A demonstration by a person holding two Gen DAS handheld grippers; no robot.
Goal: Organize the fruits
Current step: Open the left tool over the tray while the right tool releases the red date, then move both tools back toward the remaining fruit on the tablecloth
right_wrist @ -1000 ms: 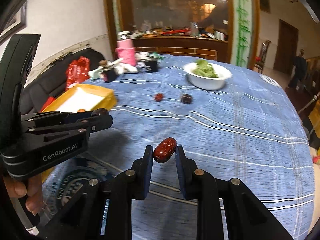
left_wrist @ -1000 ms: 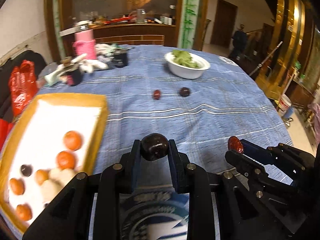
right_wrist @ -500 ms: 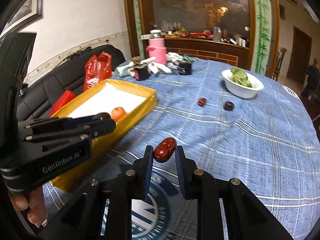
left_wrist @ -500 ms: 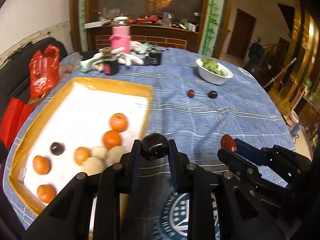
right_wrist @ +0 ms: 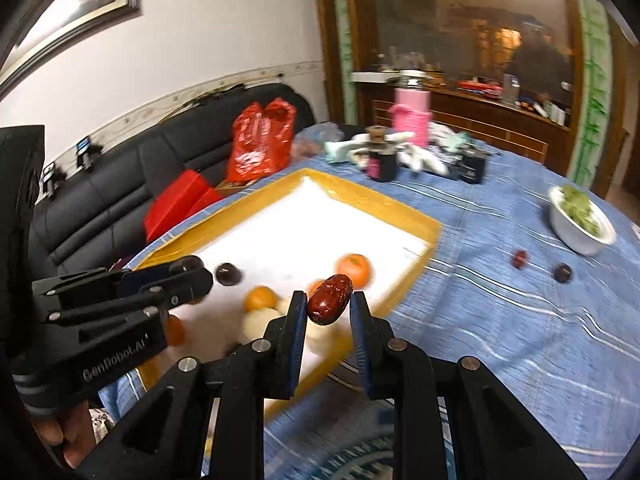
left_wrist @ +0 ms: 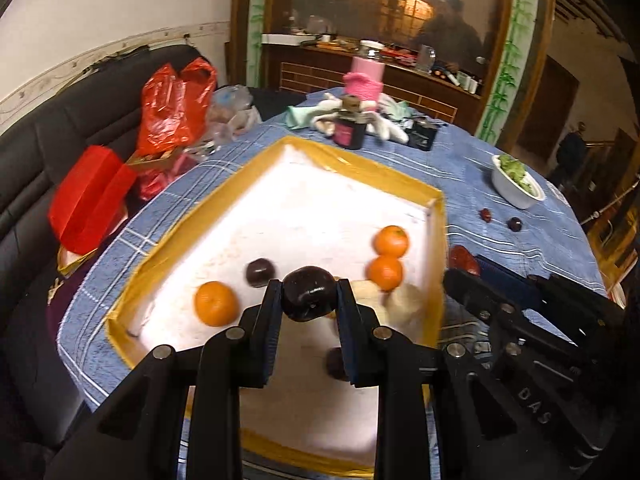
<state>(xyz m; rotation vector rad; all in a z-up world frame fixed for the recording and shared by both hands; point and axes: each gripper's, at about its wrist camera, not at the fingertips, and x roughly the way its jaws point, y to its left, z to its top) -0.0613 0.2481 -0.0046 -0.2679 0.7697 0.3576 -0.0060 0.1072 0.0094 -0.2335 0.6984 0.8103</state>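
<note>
My left gripper (left_wrist: pixel 309 300) is shut on a dark round plum (left_wrist: pixel 309 295) and holds it above the yellow-rimmed white tray (left_wrist: pixel 436 216). The tray holds oranges (left_wrist: pixel 391 241), another dark plum (left_wrist: pixel 260 272) and pale round fruits (left_wrist: pixel 406 300). My right gripper (right_wrist: pixel 329 307) is shut on a red date (right_wrist: pixel 329 299), held over the tray's right rim (right_wrist: pixel 416 272). It also shows in the left wrist view (left_wrist: pixel 464 264). A red date (right_wrist: pixel 519 258) and a dark plum (right_wrist: pixel 562 273) lie loose on the blue tablecloth.
A white bowl of greens (right_wrist: pixel 580 220) stands at the far right. A dark jar (left_wrist: pixel 349 130), a pink container (left_wrist: pixel 366 78), gloves and a black box (left_wrist: pixel 422 136) crowd the back of the table. Red bags (left_wrist: pixel 176 104) lie on the black sofa to the left.
Both grippers have swung left with their fruits. The tray has come from the left side to directly under the left gripper and beside the right one.
</note>
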